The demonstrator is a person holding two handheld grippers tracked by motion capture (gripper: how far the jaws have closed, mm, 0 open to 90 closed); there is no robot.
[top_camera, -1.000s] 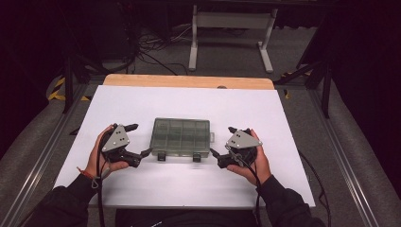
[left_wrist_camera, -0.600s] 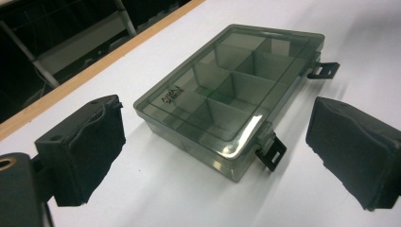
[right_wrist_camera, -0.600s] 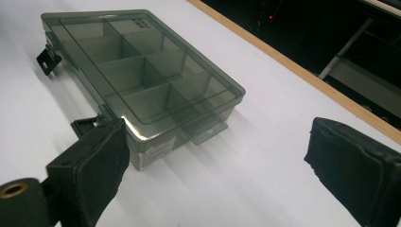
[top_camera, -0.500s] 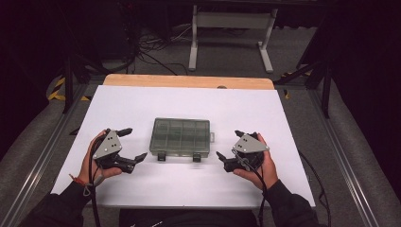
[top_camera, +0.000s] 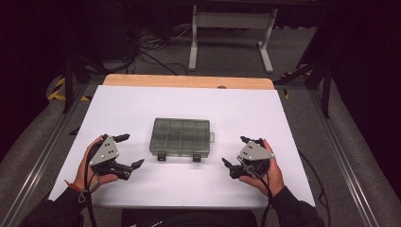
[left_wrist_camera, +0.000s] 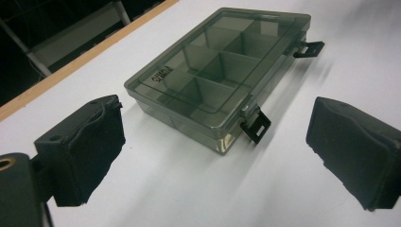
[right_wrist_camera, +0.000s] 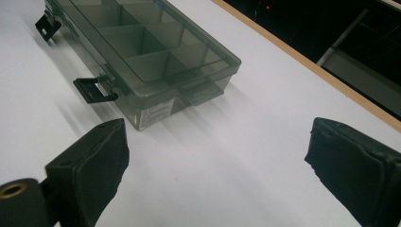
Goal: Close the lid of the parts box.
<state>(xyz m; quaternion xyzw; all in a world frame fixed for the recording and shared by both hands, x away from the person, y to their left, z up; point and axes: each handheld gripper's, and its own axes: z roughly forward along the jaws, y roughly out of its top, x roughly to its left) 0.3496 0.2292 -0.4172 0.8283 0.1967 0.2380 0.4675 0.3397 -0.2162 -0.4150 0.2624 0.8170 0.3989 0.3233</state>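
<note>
The box (top_camera: 180, 137) lies flat in the middle of the white table (top_camera: 142, 99). It is see-through and grey, its lid is down, and the little rooms inside look empty. Its long side runs left to right, across the person. Two black clips (top_camera: 161, 155) hang off the near long side and stick out, so they look undone.

The left gripper (top_camera: 128, 151) sits near the box on its left, apart from it. Its jaws are wide open and hold nothing. In the left gripper view, the box (left_wrist_camera: 222, 71) lies ahead between the jaws.

The right gripper (top_camera: 236, 152) sits near the box on its right, also apart, jaws wide open and empty.

Both grippers look about as near to the box. Each one is nearest the clip on its own side.
</note>
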